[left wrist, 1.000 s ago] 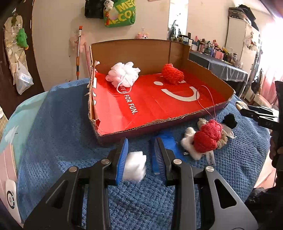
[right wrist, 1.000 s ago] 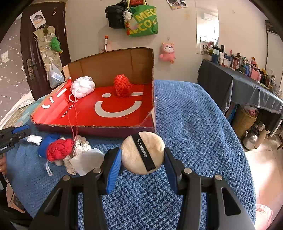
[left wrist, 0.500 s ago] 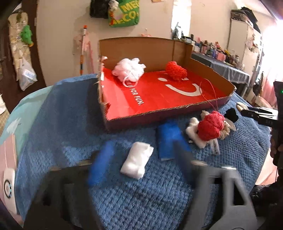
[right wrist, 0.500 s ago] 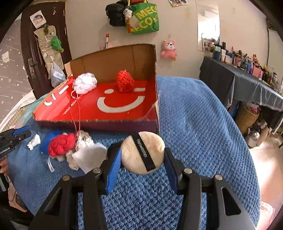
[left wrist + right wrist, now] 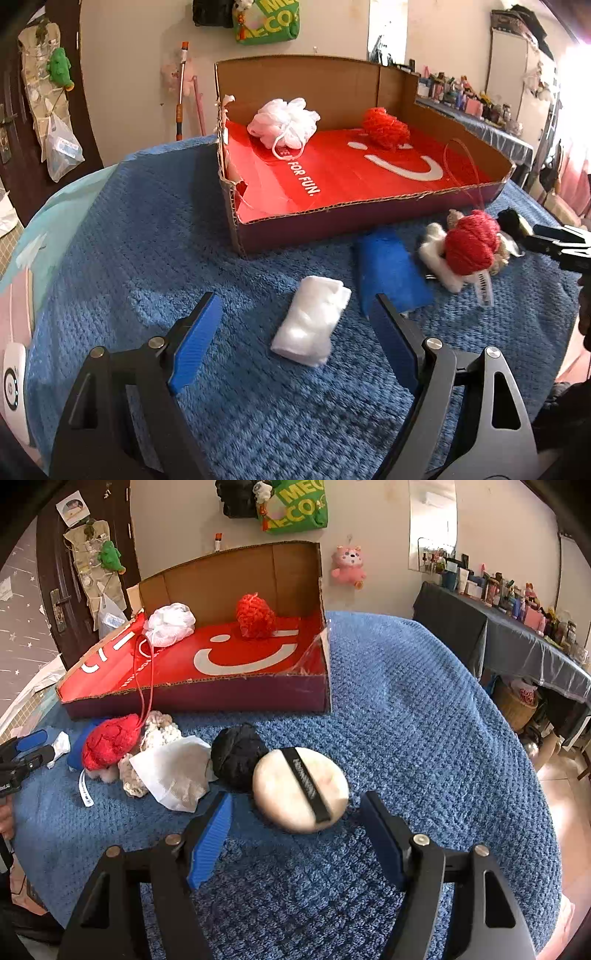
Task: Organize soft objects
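My left gripper is open and empty. A white folded cloth lies on the blue blanket between its fingers, untouched. A blue sponge lies just beyond. My right gripper is open and empty. The beige powder puff with a black strap lies on the blanket just ahead of its fingertips. A black pom, white paper, cream knit and red yarn ball sit to its left. The cardboard box holds a white bath pouf and a red pouf.
The blue blanket covers a round table whose edge drops off on the right. A dark table with bottles stands at the far right. The left gripper shows at the left edge of the right wrist view.
Both grippers have opened. The left one let go of the white cloth, which now lies on the blanket. The right one released the powder puff onto the blanket and drew back.
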